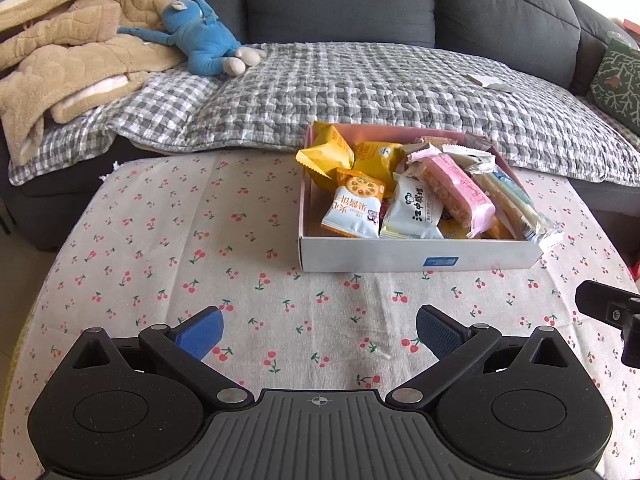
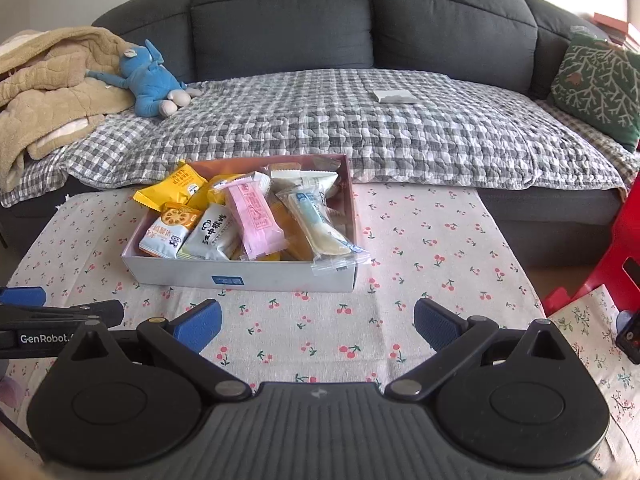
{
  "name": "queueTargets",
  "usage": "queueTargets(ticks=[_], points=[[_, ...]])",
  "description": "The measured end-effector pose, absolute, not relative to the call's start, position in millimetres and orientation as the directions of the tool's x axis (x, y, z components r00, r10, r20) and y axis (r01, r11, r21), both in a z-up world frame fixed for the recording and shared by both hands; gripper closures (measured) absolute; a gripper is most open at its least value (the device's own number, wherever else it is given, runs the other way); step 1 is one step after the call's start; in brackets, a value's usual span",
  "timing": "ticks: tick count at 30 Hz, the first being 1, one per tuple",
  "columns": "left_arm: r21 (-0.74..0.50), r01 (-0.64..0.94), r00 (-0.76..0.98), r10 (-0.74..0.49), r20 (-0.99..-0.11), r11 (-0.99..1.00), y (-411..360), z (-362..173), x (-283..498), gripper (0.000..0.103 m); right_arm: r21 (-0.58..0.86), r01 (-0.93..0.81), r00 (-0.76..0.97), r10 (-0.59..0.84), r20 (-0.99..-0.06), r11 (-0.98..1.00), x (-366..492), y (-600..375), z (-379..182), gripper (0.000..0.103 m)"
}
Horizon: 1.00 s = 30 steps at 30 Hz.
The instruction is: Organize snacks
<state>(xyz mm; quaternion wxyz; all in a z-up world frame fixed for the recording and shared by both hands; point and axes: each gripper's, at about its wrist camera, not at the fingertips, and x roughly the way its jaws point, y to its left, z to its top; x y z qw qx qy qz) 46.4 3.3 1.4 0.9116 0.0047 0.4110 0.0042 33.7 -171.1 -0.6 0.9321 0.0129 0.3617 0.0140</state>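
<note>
- My left gripper (image 1: 318, 330) hangs over the cherry-print tablecloth (image 1: 160, 240), its blue-padded jaws spread wide with nothing between them.
- My right gripper (image 2: 318, 326) sits the same way: jaws fully released, only cloth showing in the gap.
- The shallow white cardboard box (image 1: 400, 256) stands on the cloth ahead of both grippers, well apart from the fingertips, near the table's far edge by the dark grey sofa (image 1: 340, 0).
- The box is crowded with wrapped snacks: yellow crinkle-edged packets (image 1: 326, 148) at the back left, a pale blue biscuit packet with an orange top (image 1: 352, 212) at the front left, a white packet with black lettering (image 1: 414, 212) beside it, and a pink wrapped bar (image 1: 456, 192) lying across the middle.
- A long clear-wrapped pale stick snack (image 1: 516, 208) lies along the right side, its end poking over the front right corner of the box.
- On the sofa's grey checked quilt (image 1: 360, 92) lie a blue plush toy (image 1: 200, 40) and a tan fleece blanket (image 1: 68, 48).
</note>
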Motion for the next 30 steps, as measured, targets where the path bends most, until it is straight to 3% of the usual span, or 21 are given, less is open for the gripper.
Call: queueTargets(ticks=[10, 30], points=[[0.05, -0.013, 0.672, 0.045, -0.739, 0.999, -2, -8, 49, 0.0, -0.042, -0.044, 0.717, 0.003, -0.697, 0.998, 36, -165, -19, 0.0], [0.055, 0.004, 0.681, 0.037, -0.731, 0.998, -3, -4, 44, 0.0, -0.026, -0.037, 0.7, 0.007, -0.714, 0.999, 36, -167, -22, 0.0]])
